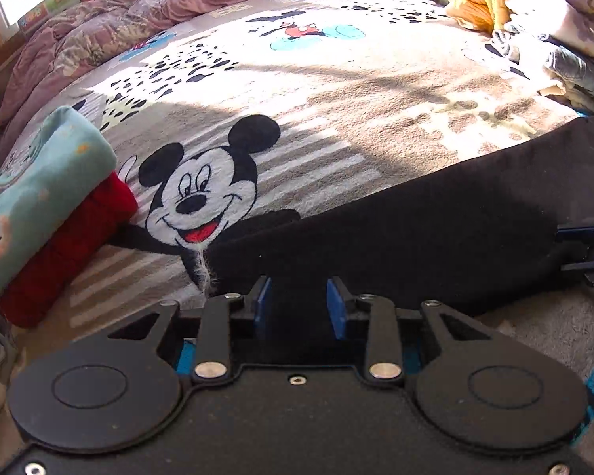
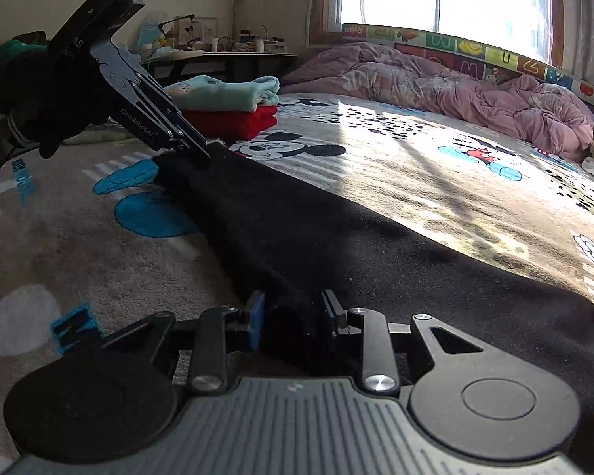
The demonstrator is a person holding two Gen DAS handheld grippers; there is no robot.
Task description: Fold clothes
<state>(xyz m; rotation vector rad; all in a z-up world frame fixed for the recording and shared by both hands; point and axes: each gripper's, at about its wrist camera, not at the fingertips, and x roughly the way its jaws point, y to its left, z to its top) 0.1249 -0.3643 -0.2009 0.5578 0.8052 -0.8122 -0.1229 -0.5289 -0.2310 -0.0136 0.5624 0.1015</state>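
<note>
A long black garment (image 1: pixel 415 237) (image 2: pixel 336 237) lies folded in a strip across the cartoon-mouse blanket (image 1: pixel 336 99). My left gripper (image 1: pixel 300 306) stands over one end of it, blue pads apart with a gap between them and only dark cloth below. Seen from the right wrist, the left gripper (image 2: pixel 202 152) tilts down with its tips at that end, held by a dark-gloved hand (image 2: pixel 39 91). My right gripper (image 2: pixel 293 316) is at the other end, open, with a hump of black cloth loose between its pads. At the left wrist view's right edge the right gripper (image 1: pixel 574 249) shows.
A folded teal garment (image 1: pixel 39 182) (image 2: pixel 221 93) rests on a folded red one (image 1: pixel 71 245) (image 2: pixel 233 120) at the bed's edge. A crumpled pink quilt (image 1: pixel 138 12) (image 2: pixel 455 87) lies under the window. A heap of unfolded clothes (image 1: pixel 534 19) sits at the far right. A cluttered desk (image 2: pixel 225 55) stands behind.
</note>
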